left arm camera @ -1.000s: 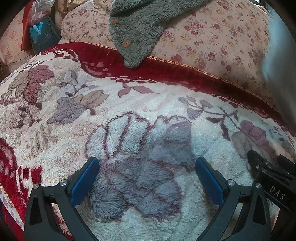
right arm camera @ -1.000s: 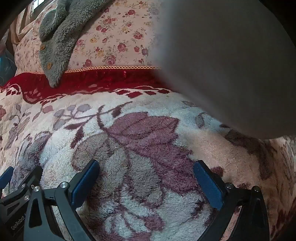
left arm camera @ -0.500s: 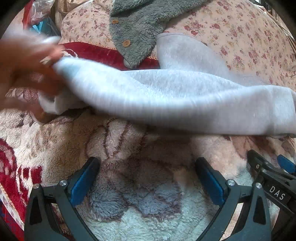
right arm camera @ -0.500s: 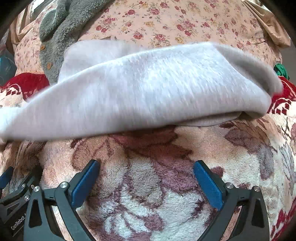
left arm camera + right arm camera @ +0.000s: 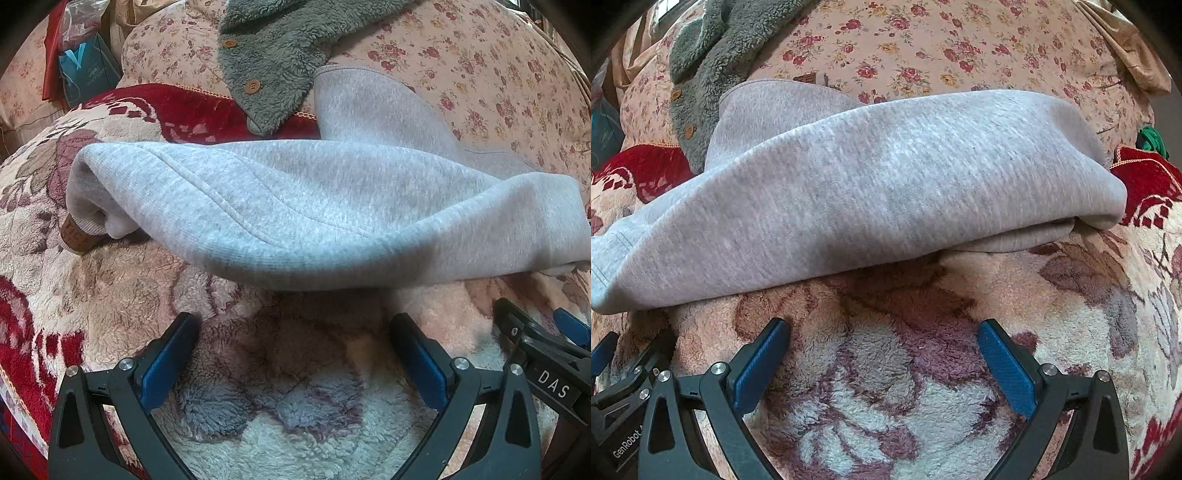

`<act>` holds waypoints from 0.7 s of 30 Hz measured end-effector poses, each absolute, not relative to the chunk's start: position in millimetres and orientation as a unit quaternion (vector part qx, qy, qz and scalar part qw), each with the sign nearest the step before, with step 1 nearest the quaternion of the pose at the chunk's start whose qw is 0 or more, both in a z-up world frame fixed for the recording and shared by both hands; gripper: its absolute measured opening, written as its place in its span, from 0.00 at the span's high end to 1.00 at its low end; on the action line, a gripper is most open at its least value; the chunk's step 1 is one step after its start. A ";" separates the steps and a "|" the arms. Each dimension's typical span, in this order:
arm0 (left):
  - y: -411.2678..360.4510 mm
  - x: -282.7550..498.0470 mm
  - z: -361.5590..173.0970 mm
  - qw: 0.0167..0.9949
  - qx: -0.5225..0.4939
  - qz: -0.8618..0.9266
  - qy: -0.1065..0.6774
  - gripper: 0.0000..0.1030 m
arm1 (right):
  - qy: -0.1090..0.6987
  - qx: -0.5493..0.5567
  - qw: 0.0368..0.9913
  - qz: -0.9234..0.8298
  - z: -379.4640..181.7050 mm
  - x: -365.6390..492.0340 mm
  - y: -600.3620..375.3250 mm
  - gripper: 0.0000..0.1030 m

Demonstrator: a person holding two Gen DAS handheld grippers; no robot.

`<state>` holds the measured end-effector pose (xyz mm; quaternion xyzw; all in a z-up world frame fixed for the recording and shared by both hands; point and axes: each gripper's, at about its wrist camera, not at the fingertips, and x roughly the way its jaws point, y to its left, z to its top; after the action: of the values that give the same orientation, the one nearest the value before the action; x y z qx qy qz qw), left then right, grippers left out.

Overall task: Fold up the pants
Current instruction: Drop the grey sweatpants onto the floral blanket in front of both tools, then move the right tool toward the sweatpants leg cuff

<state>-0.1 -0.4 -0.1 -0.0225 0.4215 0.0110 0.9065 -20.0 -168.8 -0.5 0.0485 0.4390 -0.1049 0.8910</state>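
Across the plush floral blanket (image 5: 110, 302) the bunched light-grey fleece pants (image 5: 332, 210) are lying ahead of my wide, empty left claw (image 5: 295, 354) and right claw (image 5: 882, 354), so I am risking pinching blanket pile with the hem.

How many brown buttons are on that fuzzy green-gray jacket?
2. One button sits higher on the jacket; the other button is lower, near its hanging edge. More may be hidden.

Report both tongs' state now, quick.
Left tongs: open, holding nothing, short of the grey pants.
Right tongs: open, holding nothing, short of the grey pants.
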 end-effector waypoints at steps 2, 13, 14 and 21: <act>-0.4 -0.1 -0.1 0.906 -0.023 0.011 0.421 0.00 | 0.439 0.048 0.891 -0.105 -0.6 -20.0 -168.8 0.00; -0.1 0.5 0.0 0.905 -0.024 0.010 0.424 0.00 | 0.439 0.047 0.891 -0.105 -0.8 -20.3 -168.5 0.00; 0.6 0.2 0.0 0.907 -0.023 0.011 0.420 0.00 | 0.439 0.047 0.891 -0.106 -0.8 -20.3 -168.4 0.00; 1.6 2.1 -1.8 0.907 -0.015 0.015 0.421 0.00 | 0.440 0.047 0.891 -0.103 -2.2 -20.3 -168.1 0.00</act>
<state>2.1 1.6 -1.8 -0.0149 0.4209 0.0153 0.9069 -20.3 -168.1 -2.2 0.0466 0.4400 -0.1028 0.8909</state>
